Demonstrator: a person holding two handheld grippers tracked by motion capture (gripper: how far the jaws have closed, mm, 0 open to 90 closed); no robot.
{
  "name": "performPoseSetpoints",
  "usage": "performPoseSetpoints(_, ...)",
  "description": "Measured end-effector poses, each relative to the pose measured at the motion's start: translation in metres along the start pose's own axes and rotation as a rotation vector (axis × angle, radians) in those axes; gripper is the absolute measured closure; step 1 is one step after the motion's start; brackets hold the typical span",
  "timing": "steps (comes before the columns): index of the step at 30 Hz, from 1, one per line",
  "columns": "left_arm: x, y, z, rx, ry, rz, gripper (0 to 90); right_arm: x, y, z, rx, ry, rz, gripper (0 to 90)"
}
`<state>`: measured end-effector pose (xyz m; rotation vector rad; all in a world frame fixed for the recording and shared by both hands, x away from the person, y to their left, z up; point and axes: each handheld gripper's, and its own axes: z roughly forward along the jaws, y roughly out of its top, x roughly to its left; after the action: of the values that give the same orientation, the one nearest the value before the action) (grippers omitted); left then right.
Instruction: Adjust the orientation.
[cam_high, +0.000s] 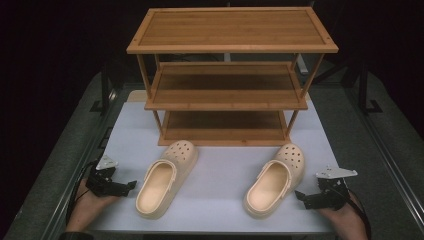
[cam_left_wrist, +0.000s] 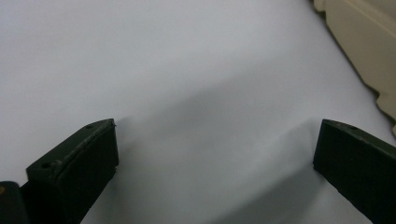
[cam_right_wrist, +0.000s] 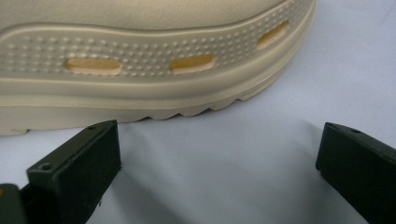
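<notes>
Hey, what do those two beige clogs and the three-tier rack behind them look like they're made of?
Left clog and right clog: probably moulded foam or soft plastic, matte cream, with a one-piece body, punched vent holes and a stippled sidewall. Rack: looks like bamboo or light wood, smooth with a slight sheen, showing fine lengthwise grain on slatted shelves.

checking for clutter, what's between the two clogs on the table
Nothing: in the high view only bare white table surface lies between the left clog and the right clog.
</notes>
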<state>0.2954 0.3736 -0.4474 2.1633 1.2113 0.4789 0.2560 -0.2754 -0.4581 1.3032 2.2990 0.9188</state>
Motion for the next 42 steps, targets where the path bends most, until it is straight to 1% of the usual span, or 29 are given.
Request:
performPoseSetpoints(1, 0.001, -0.004, 0.0, -0.032, -0.012, 0.014, 0.0, 0.0, 0.0, 0.0, 0.001, 0.002, 0.003, 0.0)
performPoseSetpoints(4, 0.001, -0.004, 0.0, -0.032, -0.011, 0.018, 0.0, 0.0, 0.001, 0.0, 0.006, 0.004, 0.004, 0.1)
performPoseSetpoints(5, 0.001, -0.004, 0.0, -0.034, -0.009, 0.019, 0.0, -0.001, 0.002, -0.002, 0.016, 0.003, 0.006, 4.3)
performPoseSetpoints(6, 0.001, -0.004, 0.0, -0.034, -0.01, 0.019, 0.0, -0.001, 0.002, -0.002, 0.016, 0.003, 0.006, 4.3)
performPoseSetpoints(8, 0.001, -0.004, 0.0, -0.034, -0.01, 0.018, 0.0, -0.003, 0.004, -0.007, 0.022, -0.006, 0.016, 14.6)
performPoseSetpoints(10, 0.001, -0.004, 0.0, -0.033, -0.01, 0.018, 0.0, -0.006, 0.004, -0.012, 0.016, -0.001, 0.047, 19.1)
performPoseSetpoints(11, 0.001, -0.004, 0.0, -0.033, -0.008, 0.018, 0.0, -0.009, 0.005, -0.015, 0.009, 0.011, 0.062, 26.2)
performPoseSetpoints(12, 0.001, -0.004, 0.0, -0.033, -0.008, 0.018, 0.0, -0.01, 0.006, -0.017, 0.004, 0.01, 0.064, 30.1)
performPoseSetpoints(14, 0.001, -0.004, 0.0, -0.032, -0.009, 0.016, 0.0, -0.012, 0.009, -0.02, -0.001, 0.024, 0.07, 44.6)
performPoseSetpoints(15, 0.001, -0.004, 0.0, -0.033, -0.009, 0.015, 0.0, -0.013, 0.01, -0.021, -0.008, 0.023, 0.074, 49.3)
performPoseSetpoints(16, 0.001, -0.004, 0.0, -0.033, -0.009, 0.015, 0.0, -0.013, 0.01, -0.021, -0.008, 0.023, 0.074, 49.3)
performPoseSetpoints(17, 0.001, -0.004, 0.0, -0.033, -0.009, 0.014, 0.0, -0.015, 0.013, -0.024, -0.012, 0.035, 0.075, 61.7)
performPoseSetpoints(18, 0.001, -0.004, 0.0, -0.033, -0.009, 0.014, 0.0, -0.015, 0.013, -0.024, -0.012, 0.035, 0.075, 61.7)
performPoseSetpoints(19, 0.001, -0.004, 0.0, -0.033, -0.009, 0.014, 0.0, -0.016, 0.015, -0.026, -0.021, 0.03, 0.072, 67.3)
performPoseSetpoints(20, 0.001, -0.004, 0.0, -0.033, -0.009, 0.014, 0.0, -0.017, 0.017, -0.028, -0.028, 0.037, 0.074, 73.5)
performPoseSetpoints(21, 0.001, -0.004, 0.0, -0.033, -0.009, 0.014, 0.0, -0.019, 0.021, -0.03, -0.042, 0.042, 0.067, 82.7)
performPoseSetpoints(22, 0.001, -0.004, 0.0, -0.033, -0.009, 0.014, 0.0, -0.019, 0.021, -0.03, -0.042, 0.042, 0.067, 82.7)
performPoseSetpoints(23, 0.001, -0.004, 0.0, -0.033, -0.01, 0.014, 0.0, -0.021, 0.024, -0.031, -0.048, 0.042, 0.059, 87.1)
performPoseSetpoints(24, 0.001, -0.004, 0.0, -0.033, -0.01, 0.013, 0.0, -0.024, 0.03, -0.033, -0.055, 0.044, 0.063, 89.9)
performPoseSetpoints(26, 0.001, -0.004, 0.0, -0.034, -0.01, 0.013, 0.0, -0.025, 0.034, -0.033, -0.053, 0.042, 0.062, 90.0)
performPoseSetpoints(30, 0.001, -0.004, 0.0, -0.034, -0.01, 0.013, 0.0, -0.032, 0.051, -0.033, -0.066, 0.03, 0.044, 90.0)
performPoseSetpoints(31, 0.001, -0.004, 0.0, -0.034, -0.01, 0.013, 0.0, -0.037, 0.059, -0.031, -0.078, 0.027, 0.045, 90.0)
performPoseSetpoints(33, 0.001, -0.004, 0.0, -0.034, -0.011, 0.013, 0.0, -0.04, 0.064, -0.03, -0.079, 0.031, 0.055, 90.0)
performPoseSetpoints(35, 0.001, -0.004, 0.0, -0.033, -0.011, 0.012, 0.0, -0.049, 0.075, -0.024, -0.087, 0.037, 0.064, 90.0)
performPoseSetpoints(36, 0.001, -0.004, 0.0, -0.033, -0.011, 0.012, 0.0, -0.049, 0.075, -0.024, -0.087, 0.037, 0.064, 90.0)
performPoseSetpoints(38, 0.001, -0.004, 0.0, -0.033, -0.011, 0.012, 0.0, -0.056, 0.085, -0.017, -0.094, 0.037, 0.066, 90.0)
performPoseSetpoints(40, 0.001, -0.004, 0.0, -0.034, -0.011, 0.012, 0.0, -0.058, 0.088, -0.015, -0.091, 0.037, 0.065, 90.0)
performPoseSetpoints(41, 0.001, -0.004, 0.0, -0.033, -0.011, 0.012, 0.0, -0.061, 0.093, -0.008, -0.086, 0.035, 0.059, 90.0)
performPoseSetpoints(42, 0.001, -0.004, 0.0, -0.034, -0.011, 0.012, 0.0, -0.061, 0.093, -0.008, -0.086, 0.035, 0.059, 90.0)
